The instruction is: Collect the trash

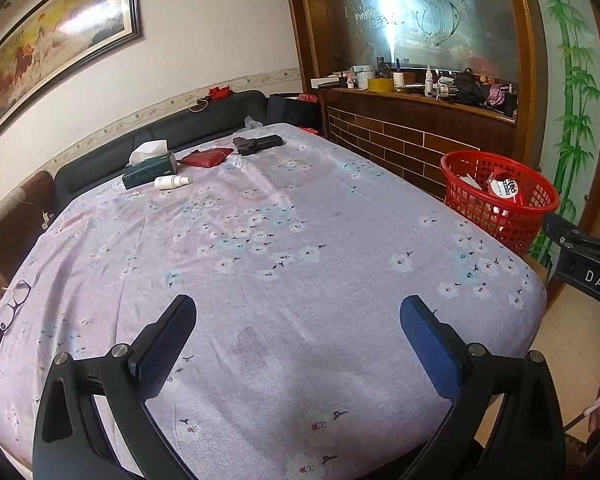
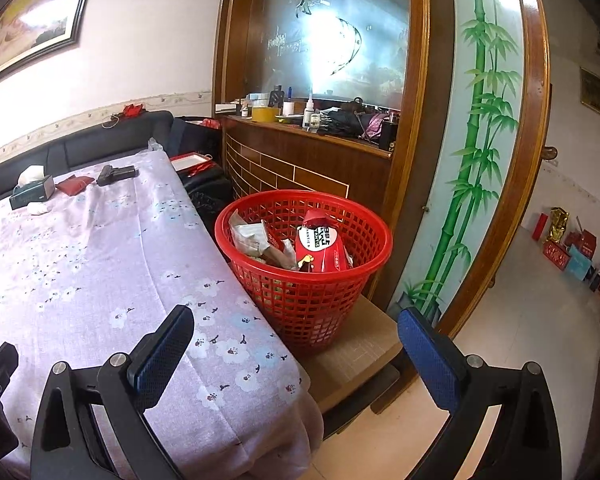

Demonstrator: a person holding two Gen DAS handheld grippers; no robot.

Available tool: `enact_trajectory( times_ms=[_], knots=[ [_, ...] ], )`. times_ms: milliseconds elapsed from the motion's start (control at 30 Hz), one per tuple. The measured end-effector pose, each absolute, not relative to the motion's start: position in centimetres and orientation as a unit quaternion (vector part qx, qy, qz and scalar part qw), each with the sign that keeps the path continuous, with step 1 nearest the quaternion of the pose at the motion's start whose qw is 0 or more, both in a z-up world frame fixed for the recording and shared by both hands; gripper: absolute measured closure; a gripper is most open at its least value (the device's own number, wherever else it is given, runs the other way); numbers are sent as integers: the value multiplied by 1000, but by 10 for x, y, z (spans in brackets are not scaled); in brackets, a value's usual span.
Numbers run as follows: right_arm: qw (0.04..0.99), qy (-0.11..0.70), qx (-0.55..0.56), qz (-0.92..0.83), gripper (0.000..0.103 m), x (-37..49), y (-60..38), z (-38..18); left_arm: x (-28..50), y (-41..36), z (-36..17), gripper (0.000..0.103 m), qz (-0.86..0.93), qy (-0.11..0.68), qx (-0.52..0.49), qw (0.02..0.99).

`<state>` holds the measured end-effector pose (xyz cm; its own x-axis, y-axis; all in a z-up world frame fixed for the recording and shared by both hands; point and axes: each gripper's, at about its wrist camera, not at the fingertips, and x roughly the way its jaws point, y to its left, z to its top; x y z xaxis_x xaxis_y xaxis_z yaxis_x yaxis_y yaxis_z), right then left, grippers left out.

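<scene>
A red mesh basket (image 2: 304, 304) stands on a wooden stool just off the table's right edge; it holds a red snack packet (image 2: 320, 250) and crumpled wrappers (image 2: 248, 236). The same basket (image 1: 500, 196) shows at the right of the left wrist view. My left gripper (image 1: 298, 320) hovers open over the near part of the floral tablecloth (image 1: 260, 240), nothing between its fingers. My right gripper (image 2: 296, 332) is open too, held over the table's corner short of the basket, and empty. Part of the right gripper's body (image 1: 588, 264) pokes in from the right.
At the table's far end lie a tissue box (image 1: 150, 166), a white bottle (image 1: 172, 181), a red pouch (image 1: 206, 158) and a black object (image 1: 258, 144). Glasses (image 1: 14, 300) lie at the left edge. A dark sofa (image 1: 160, 132) and a cluttered wooden counter (image 1: 416, 96) stand behind.
</scene>
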<state>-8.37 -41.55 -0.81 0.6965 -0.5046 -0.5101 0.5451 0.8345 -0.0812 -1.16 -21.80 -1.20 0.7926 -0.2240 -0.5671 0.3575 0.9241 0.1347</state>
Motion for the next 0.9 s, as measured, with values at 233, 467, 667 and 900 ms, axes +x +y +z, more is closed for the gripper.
enact_trajectory(
  times_ms=[233,467,667,900],
  knots=[
    [920,266,38,-284,0,-84,-415,-9,-12,-218,-13,2,-156,283,119,939],
    [920,268,37,-284,0,-84,-415,-9,-12,-218,-14,2,-158,284,118,938],
    [920,269,37,-282,0,-83,-415,-10,-12,-218,-14,2,-158,284,118,938],
    [920,270,37,-281,0,-82,-416,-11,-12,-218,-14,2,-158,285,118,938]
  ],
)
